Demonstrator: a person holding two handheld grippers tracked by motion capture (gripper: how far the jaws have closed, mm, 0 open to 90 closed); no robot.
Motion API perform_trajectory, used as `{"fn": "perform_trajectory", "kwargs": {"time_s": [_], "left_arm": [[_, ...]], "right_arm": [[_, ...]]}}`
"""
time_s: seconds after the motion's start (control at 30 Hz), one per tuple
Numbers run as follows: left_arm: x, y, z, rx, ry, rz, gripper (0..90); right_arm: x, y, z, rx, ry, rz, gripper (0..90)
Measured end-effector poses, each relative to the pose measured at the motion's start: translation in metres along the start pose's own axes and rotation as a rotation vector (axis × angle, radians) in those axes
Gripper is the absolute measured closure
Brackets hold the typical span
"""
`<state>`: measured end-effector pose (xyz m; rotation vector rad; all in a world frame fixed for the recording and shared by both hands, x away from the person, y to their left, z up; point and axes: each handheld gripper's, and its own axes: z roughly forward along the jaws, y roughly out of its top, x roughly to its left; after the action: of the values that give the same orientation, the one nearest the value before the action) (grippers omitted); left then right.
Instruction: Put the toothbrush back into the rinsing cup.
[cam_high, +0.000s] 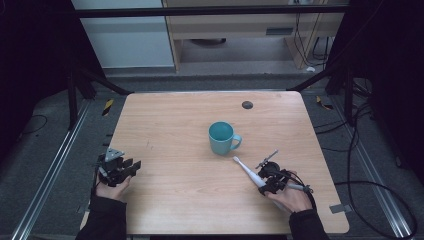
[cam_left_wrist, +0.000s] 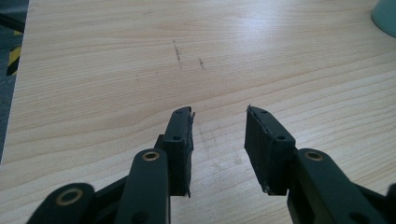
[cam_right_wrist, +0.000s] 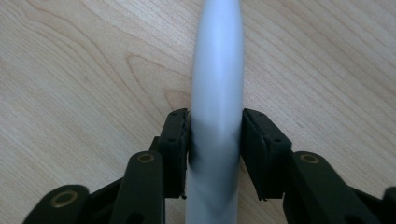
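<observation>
The white plastic electric toothbrush lies low over the light wooden table, at about five o'clock from the table's middle, with its small brush head pointing toward eleven o'clock, in the direction of the teal ceramic mug. The right gripper pinches the thick handle of this toothbrush between its two black pads, one on each side, so the body runs straight out along the jaws; I judge this grip is chosen so that the head can be guided into the mug. The mug stands upright just beside the brush head, with its handle turned to about four o'clock and its mouth open upward. The left gripper rests at the table's nine o'clock edge, well apart from the mug, its jaws spread with nothing between them, probably waiting.
</observation>
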<state>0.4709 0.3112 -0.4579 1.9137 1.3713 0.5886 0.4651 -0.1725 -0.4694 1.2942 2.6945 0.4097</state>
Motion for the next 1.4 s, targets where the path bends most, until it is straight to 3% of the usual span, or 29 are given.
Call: {"fn": "perform_trajectory", "kwargs": {"time_s": [0.1,0.4,0.47,0.77,1.1,1.4], "left_arm": [[0.0,0.0,0.0,0.003,0.001,0.0,61.4],[0.0,0.0,0.0,0.0,0.001,-0.001,61.6],[0.001,0.0,0.0,-0.001,0.001,-0.003,61.7],[0.001,0.0,-0.001,-0.004,-0.001,-0.005,61.8],[0.0,0.0,-0.002,-0.011,-0.001,-0.007,61.8],[0.0,0.0,0.0,-0.006,0.0,-0.002,61.7]], "right_arm": [[0.002,0.002,0.0,0.004,-0.009,-0.007,65.3],[0.003,0.004,0.0,0.018,-0.003,0.034,66.2],[0.002,0.003,0.0,-0.008,0.016,0.049,66.3],[0.005,-0.002,-0.021,-0.141,0.074,0.032,66.3],[0.015,-0.004,-0.041,-0.247,0.099,0.003,66.3],[0.01,-0.002,-0.051,-0.44,0.114,0.046,66.3]]}}
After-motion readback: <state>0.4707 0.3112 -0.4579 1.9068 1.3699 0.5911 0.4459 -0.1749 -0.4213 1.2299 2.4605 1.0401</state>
